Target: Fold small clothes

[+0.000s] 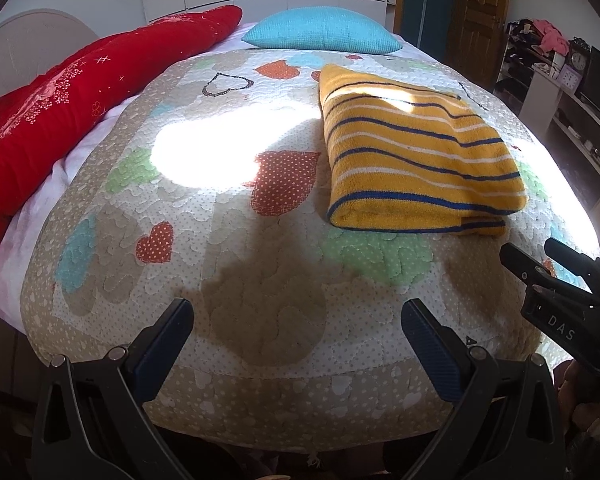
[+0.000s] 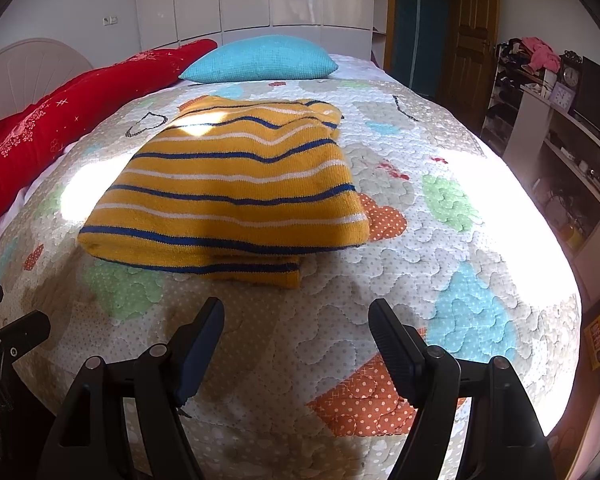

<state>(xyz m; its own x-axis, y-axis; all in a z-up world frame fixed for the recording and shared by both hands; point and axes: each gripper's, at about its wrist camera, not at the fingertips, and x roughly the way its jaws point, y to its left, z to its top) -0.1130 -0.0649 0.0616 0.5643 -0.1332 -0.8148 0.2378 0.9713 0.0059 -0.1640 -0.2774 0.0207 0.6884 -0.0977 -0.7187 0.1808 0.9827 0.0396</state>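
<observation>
A yellow knit garment with blue and white stripes (image 1: 416,152) lies folded into a rectangle on the quilted bed cover (image 1: 260,272); it also shows in the right wrist view (image 2: 236,196). My left gripper (image 1: 298,312) is open and empty above the near part of the quilt, well short and left of the garment. My right gripper (image 2: 296,312) is open and empty, just in front of the garment's near folded edge. The right gripper also shows at the right edge of the left wrist view (image 1: 540,256).
A teal pillow (image 1: 324,34) and a red blanket (image 1: 72,96) lie at the far and left sides of the bed. A headboard (image 2: 28,64) stands at far left. Shelves with clocks and clutter (image 2: 560,120) stand to the right. A wooden door (image 2: 476,32) is behind.
</observation>
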